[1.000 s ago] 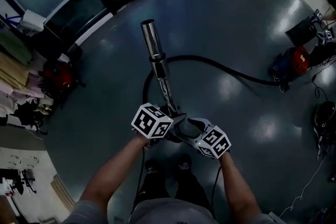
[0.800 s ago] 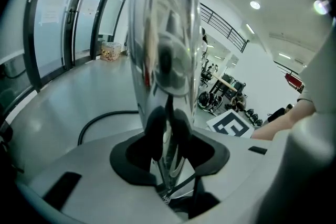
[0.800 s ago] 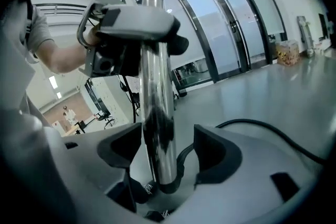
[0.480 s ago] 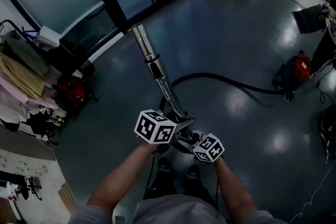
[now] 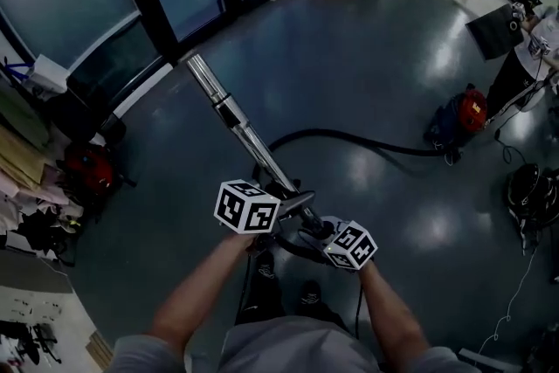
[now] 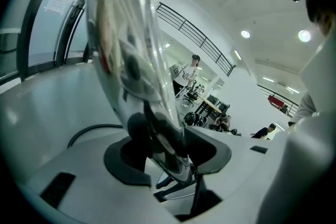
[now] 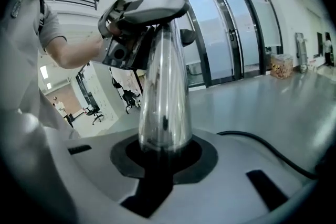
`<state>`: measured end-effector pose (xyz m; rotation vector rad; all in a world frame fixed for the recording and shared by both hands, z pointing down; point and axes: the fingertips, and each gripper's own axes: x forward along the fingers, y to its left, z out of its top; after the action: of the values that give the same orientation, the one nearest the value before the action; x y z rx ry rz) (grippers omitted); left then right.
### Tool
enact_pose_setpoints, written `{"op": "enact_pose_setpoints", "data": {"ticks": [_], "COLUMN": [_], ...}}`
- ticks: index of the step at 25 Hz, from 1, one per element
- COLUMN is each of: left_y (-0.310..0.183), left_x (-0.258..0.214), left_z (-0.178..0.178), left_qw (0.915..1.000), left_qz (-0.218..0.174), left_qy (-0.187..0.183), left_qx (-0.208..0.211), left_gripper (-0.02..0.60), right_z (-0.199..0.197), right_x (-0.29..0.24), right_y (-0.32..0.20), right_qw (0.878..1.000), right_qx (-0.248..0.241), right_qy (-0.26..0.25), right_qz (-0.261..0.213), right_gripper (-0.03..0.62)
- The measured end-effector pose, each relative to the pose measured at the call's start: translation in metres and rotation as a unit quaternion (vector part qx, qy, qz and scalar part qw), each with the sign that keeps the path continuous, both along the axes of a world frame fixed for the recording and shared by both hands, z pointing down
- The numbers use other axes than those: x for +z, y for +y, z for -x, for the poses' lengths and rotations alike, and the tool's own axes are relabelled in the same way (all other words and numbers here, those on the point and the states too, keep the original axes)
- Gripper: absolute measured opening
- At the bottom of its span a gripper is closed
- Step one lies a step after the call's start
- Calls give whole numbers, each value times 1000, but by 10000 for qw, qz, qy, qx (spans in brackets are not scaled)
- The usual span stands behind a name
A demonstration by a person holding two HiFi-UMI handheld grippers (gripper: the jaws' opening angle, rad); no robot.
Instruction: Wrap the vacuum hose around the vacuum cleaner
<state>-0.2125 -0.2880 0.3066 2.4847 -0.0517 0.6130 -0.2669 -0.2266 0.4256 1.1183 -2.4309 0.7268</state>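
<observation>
Head view: the wand (image 5: 234, 120) is tilting leftward, and the hose (image 5: 349, 138) is trailing right to the far vacuum cleaner (image 5: 460, 112), not yet wrapped.

Left gripper view: the left gripper (image 6: 169, 153) is easing open slightly, yet clamping the wand.

Right gripper view: the right gripper (image 7: 163, 157) is closing onto the wand too, readying the carry.

wand (image 5: 240, 126): chrome, slanting up-left from both grippers | left gripper (image 5: 278, 207): on the wand, jaws just eased wider | right gripper (image 5: 313, 231): just beside it, lower on the wand, jaws just closing | hose (image 5: 332, 134): black, curving across glossy floor (image 5: 367, 48) to red vacuum cleaner (image 5: 458, 116)
</observation>
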Motion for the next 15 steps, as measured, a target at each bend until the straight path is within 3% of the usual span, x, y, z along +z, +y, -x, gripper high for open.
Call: {"op": "enact_pose_setpoints", "data": {"ticks": [3,10,15], "left_y": [-27,-72,-92], "left_x": [6,5,7], "left_z": [5,21,36], "left_qw": [9997,9968,9954], "left_qz": [-162,-338,-306], "left_qy": [80,572,432], "left_qx": [144,452,802], "left_gripper": [236,287,301], "right_z": [-5,-4,0], "right_x": [-1,-5,-7], "right_y": [-19,-57,-76], "right_qw": [9991,9932,9899], "right_qx": [76,84,93], "right_qy": [366,1013,1228], "right_qz": [214,571,702], "right_gripper": [75,75,75]}}
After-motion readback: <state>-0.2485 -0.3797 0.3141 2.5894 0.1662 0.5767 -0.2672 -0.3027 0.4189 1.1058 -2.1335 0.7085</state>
